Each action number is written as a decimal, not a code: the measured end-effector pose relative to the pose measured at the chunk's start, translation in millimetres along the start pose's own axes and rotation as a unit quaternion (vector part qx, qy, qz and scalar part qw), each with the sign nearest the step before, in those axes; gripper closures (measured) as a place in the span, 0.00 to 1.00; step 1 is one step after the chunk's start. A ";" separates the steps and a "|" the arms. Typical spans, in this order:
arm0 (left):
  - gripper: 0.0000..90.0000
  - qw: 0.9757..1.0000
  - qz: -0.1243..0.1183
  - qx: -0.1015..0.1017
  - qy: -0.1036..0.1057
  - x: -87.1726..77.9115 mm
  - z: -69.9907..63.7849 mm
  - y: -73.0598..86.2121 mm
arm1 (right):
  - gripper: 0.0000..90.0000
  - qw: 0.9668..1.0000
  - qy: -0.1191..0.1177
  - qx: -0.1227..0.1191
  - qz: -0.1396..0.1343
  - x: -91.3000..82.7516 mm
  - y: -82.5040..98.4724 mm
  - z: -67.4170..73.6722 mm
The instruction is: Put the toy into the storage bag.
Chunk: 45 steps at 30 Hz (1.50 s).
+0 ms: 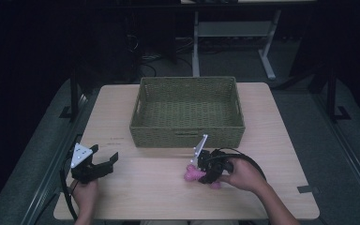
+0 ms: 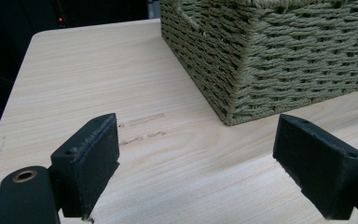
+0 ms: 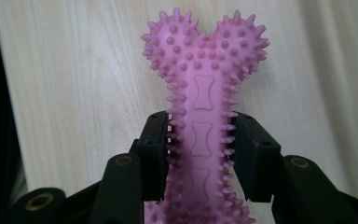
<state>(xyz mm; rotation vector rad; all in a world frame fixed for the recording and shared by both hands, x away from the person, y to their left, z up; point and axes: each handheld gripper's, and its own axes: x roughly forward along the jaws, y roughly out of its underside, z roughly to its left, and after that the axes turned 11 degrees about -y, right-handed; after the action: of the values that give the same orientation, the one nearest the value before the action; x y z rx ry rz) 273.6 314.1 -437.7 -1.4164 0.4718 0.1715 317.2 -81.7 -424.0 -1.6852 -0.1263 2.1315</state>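
A pink spiky bone-shaped toy (image 3: 204,93) lies on the wooden table (image 1: 272,140), seen as a pink shape (image 1: 192,174) in the high view in front of the basket. My right gripper (image 3: 201,154) is shut on the toy's shaft, both black pads pressing its spikes; it shows from above (image 1: 205,172) with a hand behind it. My left gripper (image 1: 104,165) rests near the table's front left, open, its fingers (image 2: 91,163) wide apart over bare wood with nothing between them.
A green woven basket (image 1: 187,131) stands at the middle back of the table, its corner (image 2: 235,79) just beyond my left gripper. A strip of tape (image 1: 305,189) lies near the front right edge. Table legs and cables stand on the dark floor behind.
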 end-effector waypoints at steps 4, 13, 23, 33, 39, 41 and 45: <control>0.15 1.000 0.000 0.001 0.000 0.1 -0.7 -0.1 | 0.65 1.000 -0.014 -0.001 -0.017 -13.4 3.6 -6.9; 0.15 1.000 0.000 0.002 0.000 0.2 -0.7 0.1 | 0.65 0.998 -0.028 -0.013 -0.050 -40.2 4.6 -15.6; 0.15 1.000 0.002 0.001 0.000 0.6 -0.7 0.5 | 0.65 0.997 -0.028 -0.018 -0.065 -65.3 2.8 -22.5; 0.15 1.000 0.003 0.000 -0.001 0.6 -0.1 0.6 | 0.65 0.997 -0.027 -0.023 -0.069 -76.5 -2.2 -27.1; 0.15 1.000 0.003 0.002 -0.003 0.1 -0.1 0.3 | 0.65 0.996 -0.025 -0.023 -0.077 -85.3 -5.9 -28.6; 0.15 1.000 0.003 -0.001 -0.002 0.7 0.4 1.0 | 0.65 0.996 -0.026 -0.024 -0.078 -88.1 -6.6 -28.9; 0.15 1.000 0.001 -0.003 -0.002 0.3 0.5 0.7 | 0.65 0.997 -0.021 -0.026 -0.074 -94.2 -8.9 -30.3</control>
<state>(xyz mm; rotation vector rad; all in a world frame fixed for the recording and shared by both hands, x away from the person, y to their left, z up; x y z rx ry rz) 273.7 314.6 -438.4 -1.4213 0.4698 0.1768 365.1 -114.5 -343.4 -1.6081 -0.3123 2.0694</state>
